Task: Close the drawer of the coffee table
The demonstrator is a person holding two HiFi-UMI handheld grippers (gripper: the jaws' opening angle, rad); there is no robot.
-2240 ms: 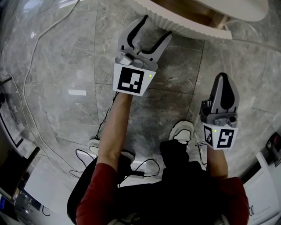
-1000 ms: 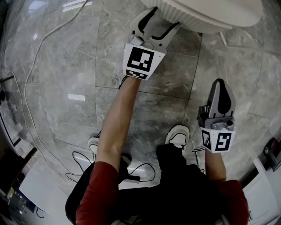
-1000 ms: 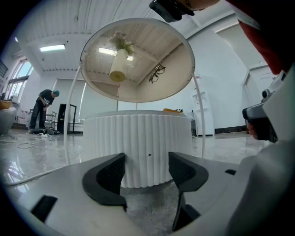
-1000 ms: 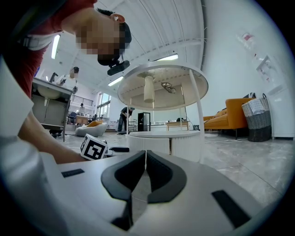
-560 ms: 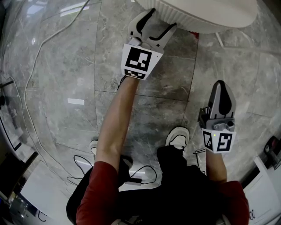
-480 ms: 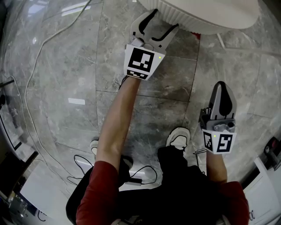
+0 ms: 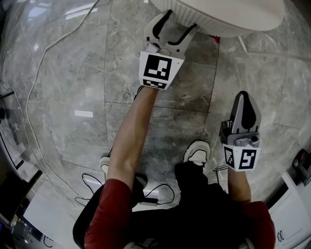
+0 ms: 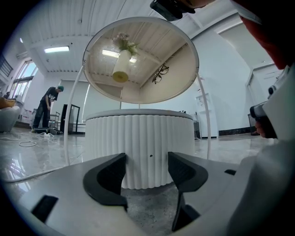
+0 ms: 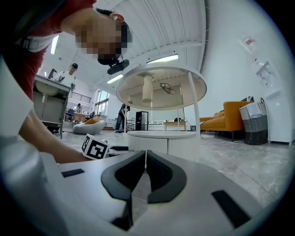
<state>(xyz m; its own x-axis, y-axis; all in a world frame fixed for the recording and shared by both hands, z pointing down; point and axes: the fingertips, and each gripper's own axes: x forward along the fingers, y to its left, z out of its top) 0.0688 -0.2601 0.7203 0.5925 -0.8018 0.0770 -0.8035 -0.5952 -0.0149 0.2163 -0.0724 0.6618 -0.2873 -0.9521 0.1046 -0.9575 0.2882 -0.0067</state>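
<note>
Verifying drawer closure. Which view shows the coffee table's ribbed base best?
Left gripper view: the ribbed base fills the centre, head-on, beyond the left gripper's open jaws. Head view catches only a strip of the base at the top edge. Right gripper view shows the base small and distant.

— Where is the drawer?
— At my twelve o'clock. The drawer (image 7: 218,26) is white, ribbed and curved, shut flush into the round coffee table (image 7: 233,9).
— Upright?
— Yes, level.

The left gripper (image 7: 180,20) was stretched forward, jaws apart, its tips at the table's (image 7: 228,26) ribbed side. The right gripper (image 7: 244,99) hung over the floor (image 7: 73,73), jaws together.
</note>
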